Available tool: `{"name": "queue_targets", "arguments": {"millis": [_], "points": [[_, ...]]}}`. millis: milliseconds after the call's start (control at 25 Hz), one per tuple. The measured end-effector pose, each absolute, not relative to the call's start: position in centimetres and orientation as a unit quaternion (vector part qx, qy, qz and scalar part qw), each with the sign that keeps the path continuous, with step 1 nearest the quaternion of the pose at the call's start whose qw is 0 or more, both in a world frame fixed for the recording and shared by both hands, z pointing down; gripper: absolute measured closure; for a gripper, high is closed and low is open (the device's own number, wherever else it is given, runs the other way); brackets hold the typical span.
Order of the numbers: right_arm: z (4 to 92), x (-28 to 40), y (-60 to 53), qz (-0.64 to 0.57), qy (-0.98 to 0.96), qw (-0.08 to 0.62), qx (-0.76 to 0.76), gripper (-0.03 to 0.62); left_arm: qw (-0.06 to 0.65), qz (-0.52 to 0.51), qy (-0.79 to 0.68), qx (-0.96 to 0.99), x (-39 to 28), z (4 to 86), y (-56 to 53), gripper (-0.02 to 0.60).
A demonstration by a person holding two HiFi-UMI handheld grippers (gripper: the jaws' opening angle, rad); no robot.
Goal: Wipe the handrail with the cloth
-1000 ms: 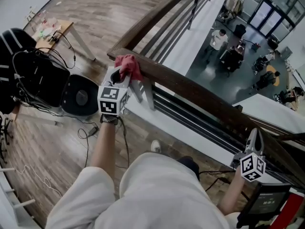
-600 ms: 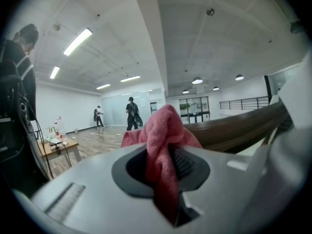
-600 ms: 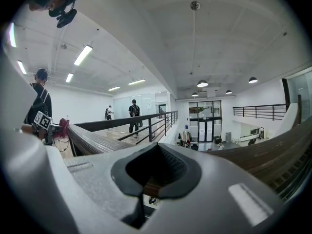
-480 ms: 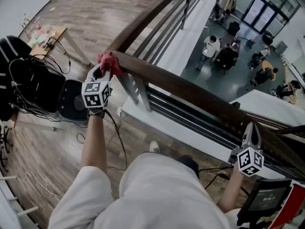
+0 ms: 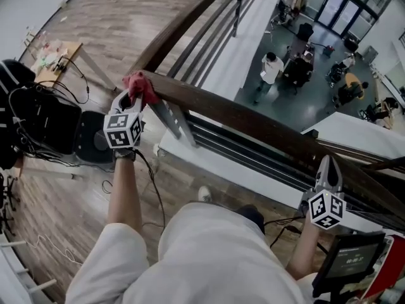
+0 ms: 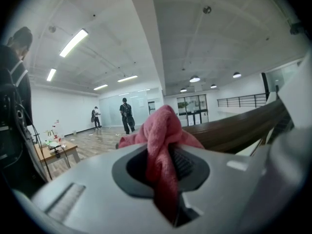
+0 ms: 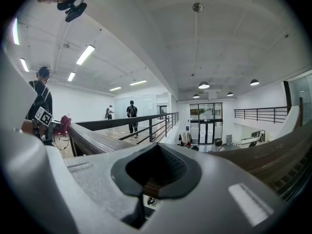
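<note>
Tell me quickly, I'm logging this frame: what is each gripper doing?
Left gripper: shut on the crumpled red cloth, at the brown wooden handrail.
Right gripper: shut, holding nothing.

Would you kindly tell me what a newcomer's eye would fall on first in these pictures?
The red cloth, pinched in the left gripper, stands out against the dark wooden handrail at its corner, upper left in the head view. Beyond the rail, an open drop to a lower floor with people fills the upper right.
</note>
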State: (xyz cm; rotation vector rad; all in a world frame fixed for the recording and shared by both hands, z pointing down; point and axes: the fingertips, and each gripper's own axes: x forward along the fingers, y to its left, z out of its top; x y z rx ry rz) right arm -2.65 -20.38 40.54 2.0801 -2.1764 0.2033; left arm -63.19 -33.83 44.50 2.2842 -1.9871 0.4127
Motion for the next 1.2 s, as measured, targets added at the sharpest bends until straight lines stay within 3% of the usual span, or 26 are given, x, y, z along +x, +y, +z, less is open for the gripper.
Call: {"name": "queue_targets", "arguments": {"millis": [1000, 1200], "points": [[42.4, -6.5, -20.6, 0.096, -0.737, 0.071, 0.665, 0.591, 0.04, 0.161, -0.614, 0.772, -49.1, 44.9, -29.4, 0.509], [40.5, -3.8, -19.8, 0.101, -0.745, 0.054, 0.657, 0.591, 0.059, 0.155, -0.613, 0.773, -44.2, 44.1, -27.9, 0.509]]}}
